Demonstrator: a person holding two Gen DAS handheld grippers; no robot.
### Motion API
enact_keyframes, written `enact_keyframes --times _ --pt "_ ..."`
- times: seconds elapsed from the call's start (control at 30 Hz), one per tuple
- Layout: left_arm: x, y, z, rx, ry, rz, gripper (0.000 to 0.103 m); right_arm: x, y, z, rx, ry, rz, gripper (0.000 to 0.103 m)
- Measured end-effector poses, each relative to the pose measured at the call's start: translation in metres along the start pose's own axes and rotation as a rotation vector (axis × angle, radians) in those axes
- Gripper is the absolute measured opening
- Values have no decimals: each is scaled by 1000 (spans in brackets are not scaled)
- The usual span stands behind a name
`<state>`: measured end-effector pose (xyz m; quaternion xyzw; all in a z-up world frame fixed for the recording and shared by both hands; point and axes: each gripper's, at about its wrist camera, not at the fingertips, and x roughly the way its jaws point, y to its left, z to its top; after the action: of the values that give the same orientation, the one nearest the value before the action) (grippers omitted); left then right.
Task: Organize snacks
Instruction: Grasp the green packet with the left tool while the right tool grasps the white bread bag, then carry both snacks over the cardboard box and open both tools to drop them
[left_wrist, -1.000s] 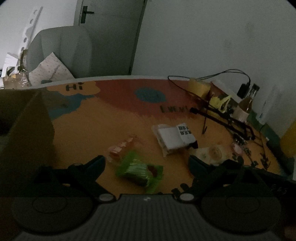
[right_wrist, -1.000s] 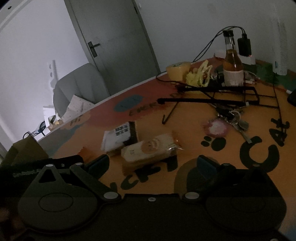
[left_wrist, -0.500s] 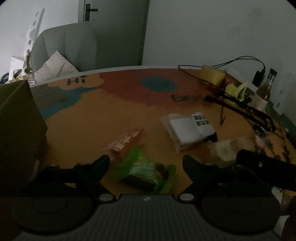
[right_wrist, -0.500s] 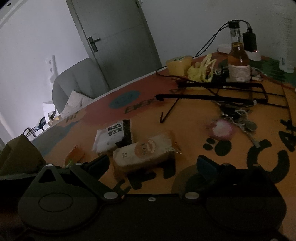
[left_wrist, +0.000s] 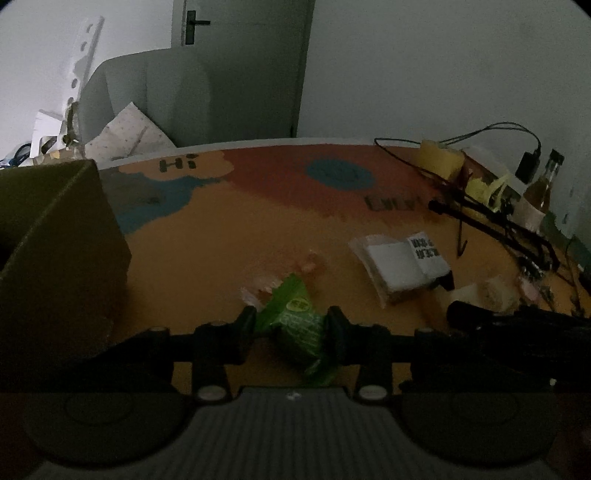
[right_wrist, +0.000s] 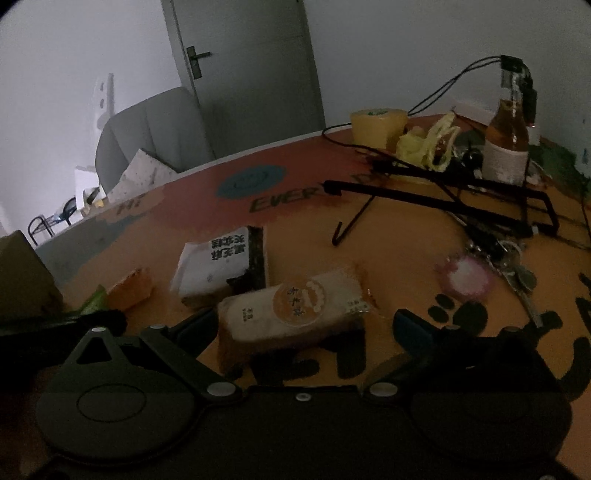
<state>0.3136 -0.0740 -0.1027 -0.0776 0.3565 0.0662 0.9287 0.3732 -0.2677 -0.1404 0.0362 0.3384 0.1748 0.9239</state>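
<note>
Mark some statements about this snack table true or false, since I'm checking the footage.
1. The left gripper has its jaws closed on the green packet. True; they have just been closing.
2. The right gripper grips the bottle. False: its jaws are open around the cake packet.
3. The bottle lies on its side. False: it stands upright.
4. The white packet lies behind the cake packet. True.

On the table (left_wrist: 221, 236), a box (left_wrist: 62, 251) stands left of 4 snack packets (left_wrist: 295, 317), a bottle (right_wrist: 508, 144) far right.
</note>
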Motion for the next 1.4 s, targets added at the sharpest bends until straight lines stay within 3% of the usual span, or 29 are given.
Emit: enact_keyframes --times 0.6,0.93,1.03,1.13,1.4 --pt "-10 13 12 -40 -44 -19 38 15 1 9 -80 -24 -14 103" --pt "-12 22 13 -56 -45 -29 38 22 14 14 -156 -17 -66 103" --pt "-13 23 13 -55 -46 -36 38 18 8 12 -97 -5 -54 95" --pt "-15 25 12 -57 -47 -43 38 10 7 10 -85 -4 -61 79" --pt "-32 22 9 -44 -64 -81 38 -18 9 10 -48 -30 -46 77"
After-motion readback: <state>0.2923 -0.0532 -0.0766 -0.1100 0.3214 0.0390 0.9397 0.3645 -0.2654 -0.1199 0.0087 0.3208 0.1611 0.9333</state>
